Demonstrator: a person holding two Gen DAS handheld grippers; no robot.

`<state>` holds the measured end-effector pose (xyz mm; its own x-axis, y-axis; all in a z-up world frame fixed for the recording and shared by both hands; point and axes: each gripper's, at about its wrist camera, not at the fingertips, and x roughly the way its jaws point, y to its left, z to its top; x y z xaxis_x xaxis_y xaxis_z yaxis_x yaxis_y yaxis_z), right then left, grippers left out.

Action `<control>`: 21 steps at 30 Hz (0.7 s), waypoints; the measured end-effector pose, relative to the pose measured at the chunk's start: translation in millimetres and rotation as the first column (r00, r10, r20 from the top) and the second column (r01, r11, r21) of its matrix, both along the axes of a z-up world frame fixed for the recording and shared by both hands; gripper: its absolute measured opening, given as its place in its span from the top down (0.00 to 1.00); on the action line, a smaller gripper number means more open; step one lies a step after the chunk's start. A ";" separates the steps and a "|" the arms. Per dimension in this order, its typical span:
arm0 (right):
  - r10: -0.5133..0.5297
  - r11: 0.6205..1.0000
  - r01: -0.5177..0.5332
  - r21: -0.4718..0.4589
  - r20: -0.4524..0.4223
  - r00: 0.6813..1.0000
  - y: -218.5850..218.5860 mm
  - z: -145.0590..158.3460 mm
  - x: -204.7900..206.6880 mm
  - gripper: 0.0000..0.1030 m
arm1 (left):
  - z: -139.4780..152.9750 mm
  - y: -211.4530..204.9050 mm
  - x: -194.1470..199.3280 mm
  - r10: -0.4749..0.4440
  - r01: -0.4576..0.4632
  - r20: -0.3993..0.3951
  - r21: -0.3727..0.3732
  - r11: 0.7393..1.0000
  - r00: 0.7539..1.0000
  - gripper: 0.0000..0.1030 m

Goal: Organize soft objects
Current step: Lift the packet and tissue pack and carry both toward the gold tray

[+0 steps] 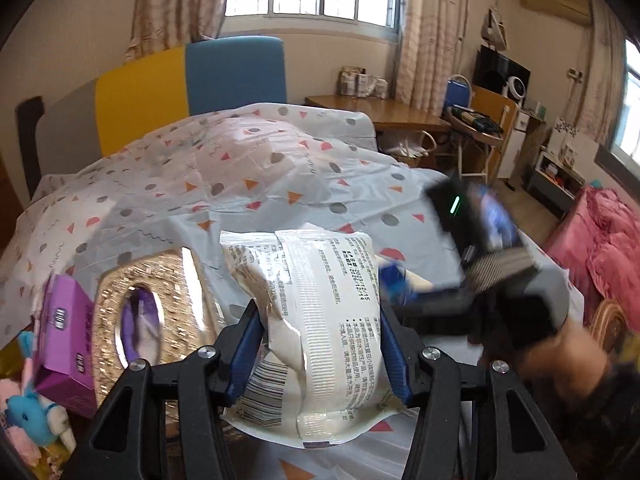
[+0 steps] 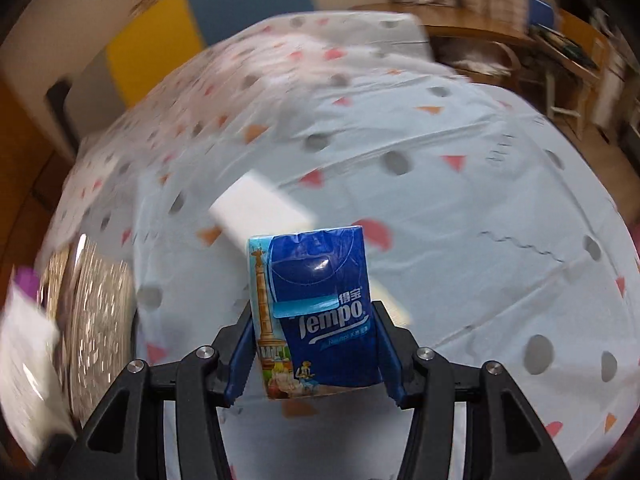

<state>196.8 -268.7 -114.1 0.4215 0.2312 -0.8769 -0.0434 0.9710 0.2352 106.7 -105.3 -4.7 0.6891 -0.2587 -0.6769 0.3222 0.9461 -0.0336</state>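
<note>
I am gripping a wipes pack [image 1: 316, 320] in the left gripper [image 1: 318, 344] jaws and a Tempo tissue pack [image 2: 316, 312] in the right gripper [image 2: 314, 352] jaws above the bed [image 2: 460, 208]; either soft pack risks slipping.

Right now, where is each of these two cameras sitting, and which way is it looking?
Left wrist: on the left gripper, looking along its fingers at a white packet it clamps; the person's other hand shows at right.
Right wrist: on the right gripper, looking down at a blue Tempo tissue pack it clamps; no hand shows.
Shared: the patterned cloth and shiny gold box.
</note>
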 end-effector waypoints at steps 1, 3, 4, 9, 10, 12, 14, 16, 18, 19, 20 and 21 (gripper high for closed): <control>0.037 0.999 -0.038 -0.011 -0.067 0.997 12.8 -12.0 1.4 0.48 | 5.8 4.9 0.3 0.010 -0.010 0.013 -0.008 1.000 1.000 0.46; 0.084 0.991 -0.097 -0.094 -0.137 0.987 33.4 -30.6 3.4 0.47 | 15.2 13.2 0.1 0.032 -0.031 0.029 -0.018 0.999 0.999 0.46; 0.106 0.981 -0.122 -0.150 -0.113 0.988 42.3 -29.6 2.5 0.48 | 20.1 18.0 0.4 0.047 -0.046 0.038 -0.021 0.999 0.998 0.46; 0.123 0.973 -0.138 -0.185 -0.094 0.988 50.9 -32.7 -3.5 0.47 | 38.4 38.5 3.0 0.096 -0.094 0.075 -0.034 0.995 0.993 0.46; 0.120 0.974 -0.136 -0.182 -0.093 0.988 51.1 -32.9 -4.6 0.47 | 40.7 41.4 3.1 0.103 -0.100 0.082 -0.032 0.994 0.991 0.46; 0.134 0.968 -0.148 -0.202 -0.082 0.988 54.2 -33.6 -7.8 0.47 | 43.8 44.9 4.4 0.111 -0.109 0.091 -0.031 0.994 0.990 0.46; 0.143 0.964 -0.156 -0.216 -0.073 0.987 54.8 -31.0 -14.1 0.47 | 47.0 47.7 6.0 0.109 -0.107 0.094 -0.029 0.994 0.990 0.46; 0.143 0.965 -0.155 -0.213 -0.071 0.987 55.7 -30.8 -16.0 0.47 | 50.4 50.2 8.6 0.117 -0.116 0.105 -0.019 0.993 0.988 0.46; 0.149 0.962 -0.160 -0.220 -0.066 0.987 57.8 -30.5 -18.4 0.47 | 57.2 58.8 9.7 0.135 -0.134 0.124 -0.022 0.991 0.983 0.46; 0.157 0.959 -0.168 -0.228 -0.064 0.986 57.8 -29.7 -18.6 0.47 | 61.9 65.7 10.2 0.153 -0.150 0.140 -0.028 0.988 0.978 0.46; 0.165 0.955 -0.175 -0.238 -0.061 0.984 59.6 -28.8 -19.5 0.47 | 66.3 74.8 11.0 0.175 -0.172 0.153 -0.034 0.985 0.973 0.46; 0.172 0.952 -0.181 -0.247 -0.057 0.983 61.6 -28.7 -20.3 0.48 | 69.7 84.3 11.9 0.196 -0.192 0.161 -0.040 0.981 0.967 0.46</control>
